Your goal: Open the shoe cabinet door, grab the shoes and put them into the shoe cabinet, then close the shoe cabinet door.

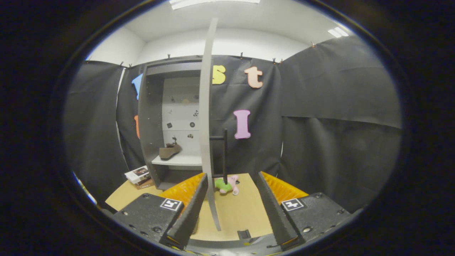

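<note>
grey cabinet door (206,117) edge stands between spread hand-held gripper (231,209) fingers.

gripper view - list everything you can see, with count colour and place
shoe cabinet: 1, grey, beyond the fingers, against the booth wall
cabinet door: 1, grey, swung open, seen edge-on between the fingers
door handle: 1, black bar, on the door's right face
shoe: 1, brown, on the white cabinet shelf
plush toy: 1, green and pink, on the table by the door's foot
books: small stack, left of the cabinet
table: 1, light wood
gripper: 1, fingers open, holding nothing, door edge between them
</note>
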{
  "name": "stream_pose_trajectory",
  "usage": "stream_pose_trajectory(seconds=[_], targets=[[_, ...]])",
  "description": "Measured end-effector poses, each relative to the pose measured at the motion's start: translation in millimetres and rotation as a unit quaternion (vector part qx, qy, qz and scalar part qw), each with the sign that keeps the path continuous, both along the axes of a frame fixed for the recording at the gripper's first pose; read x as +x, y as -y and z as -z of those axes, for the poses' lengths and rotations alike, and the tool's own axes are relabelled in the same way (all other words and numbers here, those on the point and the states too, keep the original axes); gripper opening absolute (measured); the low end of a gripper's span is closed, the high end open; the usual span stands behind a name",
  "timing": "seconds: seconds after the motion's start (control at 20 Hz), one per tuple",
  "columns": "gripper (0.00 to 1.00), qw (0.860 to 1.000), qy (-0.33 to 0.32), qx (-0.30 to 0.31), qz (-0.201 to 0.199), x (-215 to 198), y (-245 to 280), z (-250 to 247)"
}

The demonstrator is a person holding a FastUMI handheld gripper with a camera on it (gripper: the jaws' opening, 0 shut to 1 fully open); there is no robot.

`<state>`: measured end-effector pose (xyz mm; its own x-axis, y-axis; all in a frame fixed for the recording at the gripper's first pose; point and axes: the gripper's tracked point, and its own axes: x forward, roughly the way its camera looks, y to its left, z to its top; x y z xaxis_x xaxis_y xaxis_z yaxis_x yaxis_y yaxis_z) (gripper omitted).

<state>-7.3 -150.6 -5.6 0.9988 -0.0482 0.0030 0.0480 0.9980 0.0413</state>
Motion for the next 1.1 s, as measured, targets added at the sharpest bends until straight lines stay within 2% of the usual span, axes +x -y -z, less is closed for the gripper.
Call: stream_pose_trajectory(seconds=[0.1,0.25,0.45,0.65,0.8,0.85,0.95,1.1], targets=[[0.92,1.000,0.003,-0.003,0.003,-7.3,-17.2,9.0],[0.92,1.000,-0.006,-0.010,-0.016,-4.6,-61.5,37.8],[0.92,0.998,-0.045,-0.011,-0.047,16.5,-125.5,106.8],[0.93,0.992,-0.105,0.002,-0.076,45.3,-182.3,186.8],[0.93,0.988,-0.131,0.002,-0.079,71.8,-207.5,239.7],[0.93,0.986,-0.148,0.007,-0.082,94.0,-224.3,259.3],[0.93,0.976,-0.192,0.040,-0.091,111.5,-241.2,296.2],[0.92,0.967,-0.232,0.058,-0.083,144.2,-248.0,337.1]])
